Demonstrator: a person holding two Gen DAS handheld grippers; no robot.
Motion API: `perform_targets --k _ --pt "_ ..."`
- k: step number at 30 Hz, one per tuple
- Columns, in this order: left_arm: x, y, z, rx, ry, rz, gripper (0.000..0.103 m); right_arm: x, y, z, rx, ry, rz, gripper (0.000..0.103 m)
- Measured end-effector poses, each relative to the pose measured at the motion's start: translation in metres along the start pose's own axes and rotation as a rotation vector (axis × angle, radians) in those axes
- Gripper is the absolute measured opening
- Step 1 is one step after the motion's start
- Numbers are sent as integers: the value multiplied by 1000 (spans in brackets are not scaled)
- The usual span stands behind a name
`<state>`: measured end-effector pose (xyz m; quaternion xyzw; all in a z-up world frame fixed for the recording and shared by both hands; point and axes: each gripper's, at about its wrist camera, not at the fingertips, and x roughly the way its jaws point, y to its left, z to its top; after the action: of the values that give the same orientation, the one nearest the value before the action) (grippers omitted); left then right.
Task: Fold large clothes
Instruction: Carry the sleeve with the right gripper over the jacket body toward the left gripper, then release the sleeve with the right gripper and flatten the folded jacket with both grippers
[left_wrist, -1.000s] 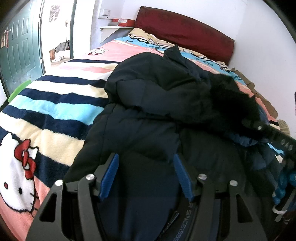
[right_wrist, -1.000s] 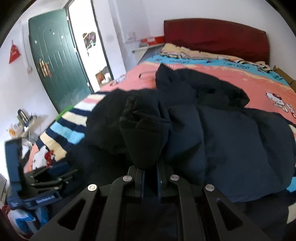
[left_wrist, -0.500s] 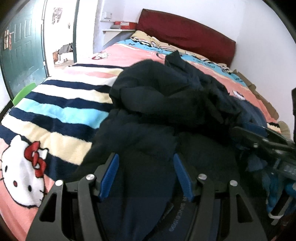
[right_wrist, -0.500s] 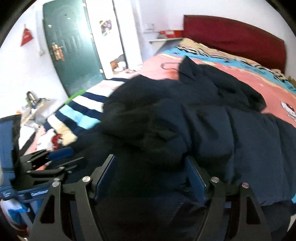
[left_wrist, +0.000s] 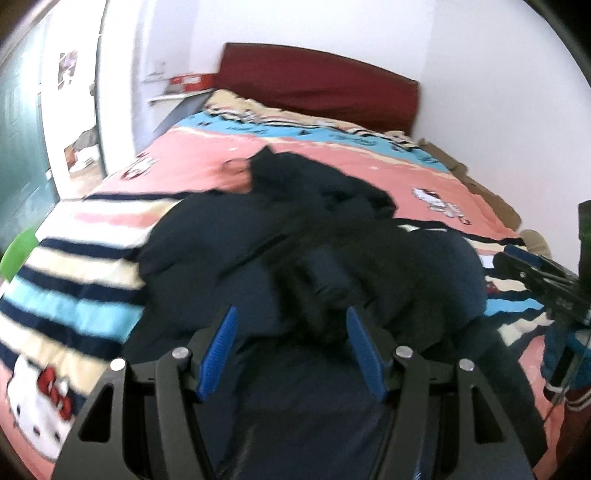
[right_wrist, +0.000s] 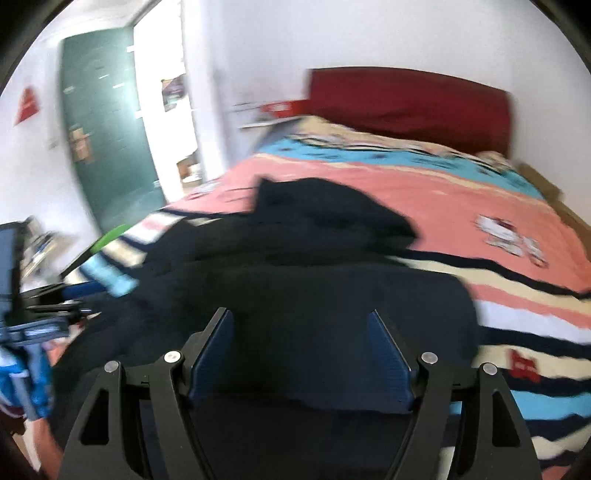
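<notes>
At the bed's near edge both grippers hang over the dark coat (left_wrist: 229, 236): left gripper (left_wrist: 291, 332) with jaws apart and empty, right gripper (right_wrist: 301, 332) with jaws just opened wide, nothing between them. Beyond, the coat lies bunched across the striped blanket (left_wrist: 74, 295), short of the red headboard (left_wrist: 317, 86).

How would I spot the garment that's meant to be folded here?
Look at the bed with the dark red headboard. On its striped pink cartoon blanket lies a rumpled heap: the dark navy padded coat. It is the only plain dark thing on those bright covers.
</notes>
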<state>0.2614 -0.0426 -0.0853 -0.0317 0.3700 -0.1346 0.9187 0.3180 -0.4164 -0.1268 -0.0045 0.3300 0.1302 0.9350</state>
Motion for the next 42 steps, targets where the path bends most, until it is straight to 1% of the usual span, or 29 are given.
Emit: perform_targets --k 4,6,9,12,16,19,20,21,22,24,29,33,35,38,42 --pt "29 -34 24 73 6 -27 60 10 -40 9 37 5 -68 74" --pt "48 -46 34 91 18 -28 60 20 -51 13 50 11 -82 74" --pt "71 -55 39 106 40 -26 60 35 -54 16 53 21 -85 74" --pt "93 -52 31 114 80 -23 60 50 -59 13 65 34 -75 74" --pt "106 -35 8 138 119 -12 60 75 -66 -3 71 88 -83 74" --pt "111 -16 -8 86 142 -47 62 91 -73 -24 85 142 -74 77" --pt "115 -8 -13 48 152 -68 63 97 -76 -30 99 159 -61 79" --pt "117 -5 -17 27 159 -79 69 104 -79 -40 118 180 -42 80" --pt "121 1 -22 -7 166 -103 70 107 -79 -46 125 185 -34 81" --pt "123 6 -25 -26 170 -110 70 111 -80 -53 133 191 -31 83" --pt "121 -5 -26 23 188 -59 71 115 -78 -56 124 218 -62 85" --pt "102 -7 -21 44 182 -30 70 107 -74 -58 98 260 -101 85" --pt "86 -9 -15 44 151 -34 70 97 -73 -57 79 272 -124 85" --pt "66 -13 -3 41 103 -55 70 81 -70 -48 55 250 -133 85" --pt "58 -31 12 76 74 -80 70 60 -63 -27 62 187 -111 85"
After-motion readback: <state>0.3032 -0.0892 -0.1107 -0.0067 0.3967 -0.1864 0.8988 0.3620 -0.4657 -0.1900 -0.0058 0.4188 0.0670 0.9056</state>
